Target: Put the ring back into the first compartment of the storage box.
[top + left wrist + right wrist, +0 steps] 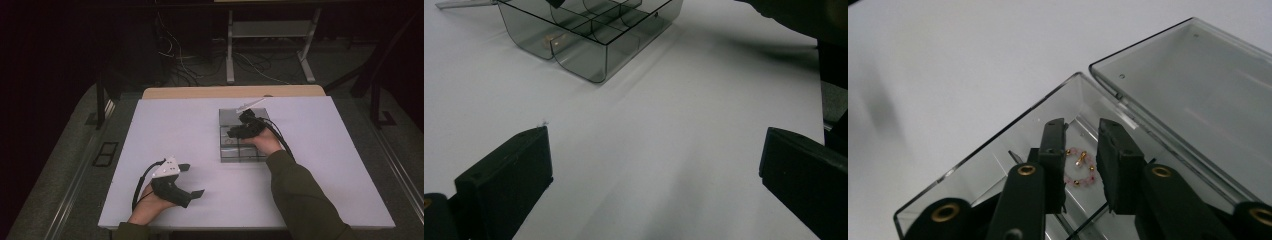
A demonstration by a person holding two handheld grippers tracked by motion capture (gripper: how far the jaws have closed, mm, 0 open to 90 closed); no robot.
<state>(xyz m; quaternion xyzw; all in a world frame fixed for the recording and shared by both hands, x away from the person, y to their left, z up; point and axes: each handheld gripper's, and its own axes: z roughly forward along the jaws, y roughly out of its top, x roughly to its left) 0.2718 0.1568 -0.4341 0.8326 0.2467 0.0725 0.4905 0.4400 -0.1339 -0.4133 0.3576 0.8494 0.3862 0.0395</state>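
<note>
The right gripper (1080, 165) is reaching down into a clear smoky plastic box (998, 150), its two black jaws standing a little apart, one on each side of a small bracelet (1079, 172) of pink and gold beads that is lying on the floor of one compartment. The jaws are not closing on it; a gap is showing between each jaw and the beads, and whether the tips are touching the box floor cannot be told. Thin clear dividers are splitting the box into compartments, and its flat hinged lid (1198, 95) is lying open beyond the jaws, resting on the table (948, 60). In the high view the right hand (265, 142) is holding this gripper (240, 131) over the box (240, 150), hiding part of it.

The left gripper (654, 165) is resting low over the bare white table near the person's edge, jaws spread wide and holding nothing. It is sitting well apart from the box (594, 35), which is standing ahead of it with rounded lower corners. The left hand (150, 200) is gripping it from below, a grey three-cornered plate (167, 168) on top. The table surface is looking smooth and matte.
</note>
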